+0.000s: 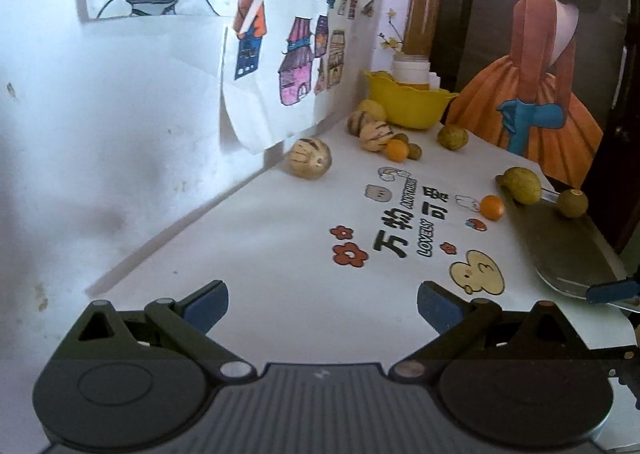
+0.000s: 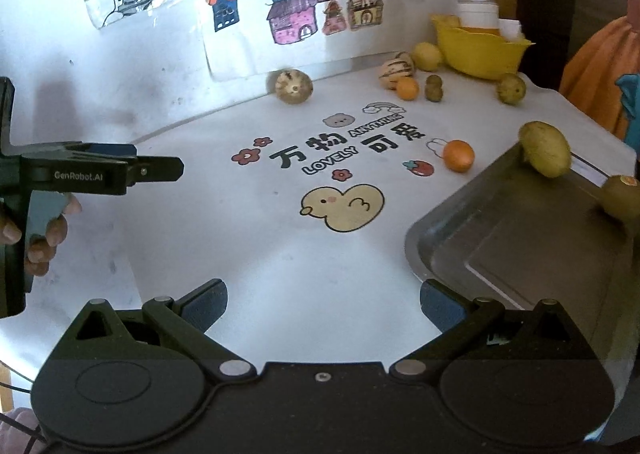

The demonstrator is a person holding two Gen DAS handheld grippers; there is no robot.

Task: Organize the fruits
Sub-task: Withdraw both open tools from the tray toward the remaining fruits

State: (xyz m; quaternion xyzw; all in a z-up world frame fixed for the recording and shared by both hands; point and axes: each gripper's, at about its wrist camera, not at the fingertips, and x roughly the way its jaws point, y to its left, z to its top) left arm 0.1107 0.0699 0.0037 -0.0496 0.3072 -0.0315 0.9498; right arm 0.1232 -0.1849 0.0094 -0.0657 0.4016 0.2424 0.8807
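Observation:
Fruits lie scattered on a white printed tablecloth (image 2: pixel 280 254). A metal tray (image 2: pixel 520 254) sits at the right, with a yellow-green lemon (image 2: pixel 546 150) on its far rim and a kiwi (image 2: pixel 622 196) beside it. A small orange (image 2: pixel 459 155) lies just left of the tray. A striped melon (image 2: pixel 294 86) sits by the wall. More striped melons (image 2: pixel 396 70), an orange (image 2: pixel 407 89) and green fruits (image 2: pixel 433 88) lie near a yellow bowl (image 2: pixel 480 50). My left gripper (image 1: pixel 322 306) and right gripper (image 2: pixel 323 304) are open and empty, low over the cloth.
Paper drawings (image 2: pixel 296 6) hang on the white wall behind the table. A white jar (image 2: pixel 478 16) stands behind the bowl. A painted panel of a woman in an orange dress (image 1: pixel 536 66) stands at the far right. The left gripper (image 2: pixel 156 170) shows at the right view's left edge.

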